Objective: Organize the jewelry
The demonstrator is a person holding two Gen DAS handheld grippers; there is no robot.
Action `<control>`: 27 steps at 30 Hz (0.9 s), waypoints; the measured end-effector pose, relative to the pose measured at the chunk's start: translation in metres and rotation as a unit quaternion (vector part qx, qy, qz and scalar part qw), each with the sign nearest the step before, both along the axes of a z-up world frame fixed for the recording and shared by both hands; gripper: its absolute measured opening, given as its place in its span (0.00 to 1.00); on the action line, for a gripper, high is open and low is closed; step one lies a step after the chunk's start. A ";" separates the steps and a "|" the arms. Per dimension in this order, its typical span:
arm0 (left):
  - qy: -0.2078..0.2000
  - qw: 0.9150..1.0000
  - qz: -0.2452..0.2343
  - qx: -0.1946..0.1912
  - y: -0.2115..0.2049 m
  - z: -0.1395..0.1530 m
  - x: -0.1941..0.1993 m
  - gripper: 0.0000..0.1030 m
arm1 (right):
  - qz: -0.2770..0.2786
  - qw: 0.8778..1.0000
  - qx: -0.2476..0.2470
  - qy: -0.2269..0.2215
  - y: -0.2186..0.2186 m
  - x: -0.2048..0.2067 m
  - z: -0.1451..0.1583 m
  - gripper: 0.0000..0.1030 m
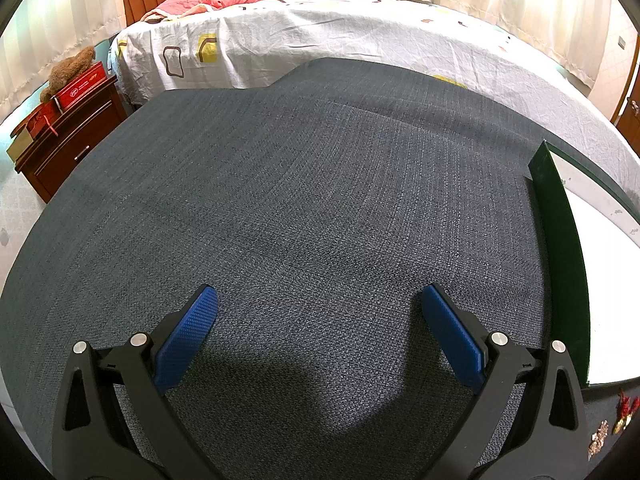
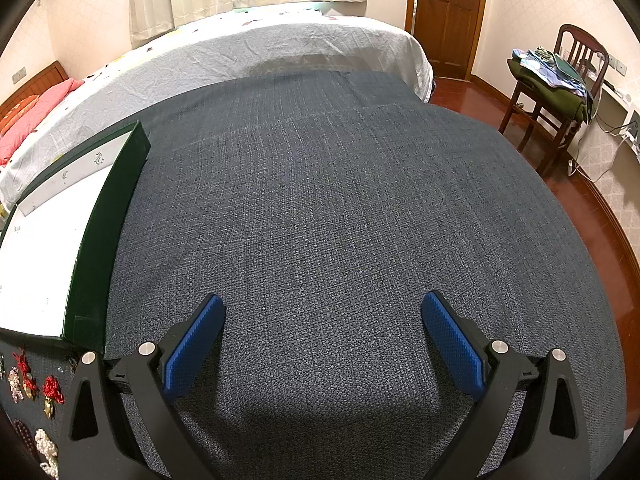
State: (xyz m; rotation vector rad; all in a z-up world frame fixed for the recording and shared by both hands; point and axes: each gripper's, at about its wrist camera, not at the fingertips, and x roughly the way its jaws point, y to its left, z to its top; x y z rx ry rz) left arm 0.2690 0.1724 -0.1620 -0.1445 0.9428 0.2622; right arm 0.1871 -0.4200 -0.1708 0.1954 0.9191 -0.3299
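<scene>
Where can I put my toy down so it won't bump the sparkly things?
The grey cloth is bare from the green box across to its right edge, and under both open tools. It is crowded just below the box, where the jewelry lies.

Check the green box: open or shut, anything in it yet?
Open: no lid on the green box, and its white floor shows. The visible part looks empty; jewelry pieces lie outside on the gray cloth.

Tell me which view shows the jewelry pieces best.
Right wrist view: several jewelry pieces lie on the cloth beside the green box. Left wrist view catches only a few at its lower right edge.
</scene>
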 end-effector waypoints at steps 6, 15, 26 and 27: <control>0.000 1.000 0.000 0.000 0.000 0.000 0.000 0.96 | 0.000 1.000 0.000 0.000 0.000 0.000 0.000 0.94; 0.000 1.000 0.000 0.000 0.000 0.000 0.000 0.96 | 0.000 1.000 0.000 0.000 0.000 0.000 0.000 0.94; 0.001 1.000 0.008 0.000 0.001 -0.002 0.002 0.96 | -0.002 1.000 0.002 0.000 -0.002 0.004 -0.001 0.95; 0.001 1.000 0.014 -0.001 0.000 -0.001 0.000 0.96 | -0.003 1.000 0.001 0.000 -0.001 0.004 -0.001 0.94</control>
